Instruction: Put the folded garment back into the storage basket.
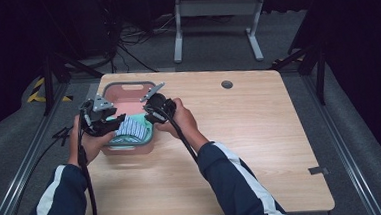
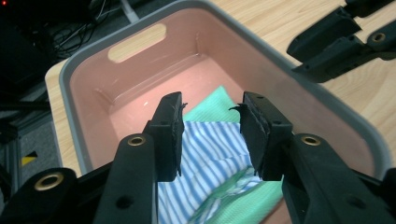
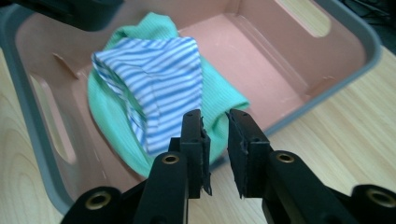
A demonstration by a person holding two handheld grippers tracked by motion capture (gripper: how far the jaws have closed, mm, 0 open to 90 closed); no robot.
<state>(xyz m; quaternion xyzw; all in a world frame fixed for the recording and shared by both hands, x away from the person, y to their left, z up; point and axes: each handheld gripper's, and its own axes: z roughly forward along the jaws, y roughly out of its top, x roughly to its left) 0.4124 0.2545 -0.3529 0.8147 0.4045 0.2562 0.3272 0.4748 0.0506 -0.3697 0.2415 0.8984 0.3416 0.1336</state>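
1. The pink basket [image 1: 127, 91] is sitting upper left on the bench [image 1: 261, 148], holding striped cloth [image 1: 132, 126] over green cloth [image 3: 105, 126].
2. Left gripper [image 2: 212, 135] is gaping wide, empty, above the cloth.
3. Right gripper [image 3: 215, 149] is hovering slightly parted, empty, over the rim.

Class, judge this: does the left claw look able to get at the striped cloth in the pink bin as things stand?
Probably yes. The left claw hangs open over the striped cloth, which lies on top of the green cloth in the pink bin, with nothing between.

bin [image 2: 219, 56]: pink, grey rim | cloth [image 3: 159, 84]: blue-white stripes | cloth under [image 3: 107, 116]: green
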